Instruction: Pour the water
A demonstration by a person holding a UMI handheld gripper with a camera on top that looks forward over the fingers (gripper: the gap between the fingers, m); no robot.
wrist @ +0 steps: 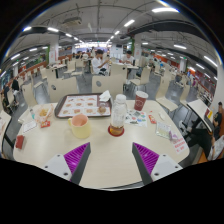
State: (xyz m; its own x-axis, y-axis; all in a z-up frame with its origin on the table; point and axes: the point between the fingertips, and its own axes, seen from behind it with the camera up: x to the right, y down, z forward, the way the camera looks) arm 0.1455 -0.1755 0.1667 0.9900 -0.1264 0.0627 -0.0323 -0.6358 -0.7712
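A clear plastic water bottle (118, 112) with a pale cap stands upright on a brown coaster near the middle of the cream round table (105, 165). To its left sits a yellowish cup (80, 125). A dark red cup (140, 100) stands further back on the right. My gripper (110, 157) is open, its two purple pads wide apart, with bare tabletop between them. The bottle and the cups are well beyond the fingers.
A patterned tray (80, 105) lies at the back of the table with a white packet (104, 100) by it. A snack bag (42, 116) sits at the left, small items (165, 130) at the right. Chairs, other tables and a person (98, 62) fill the hall behind.
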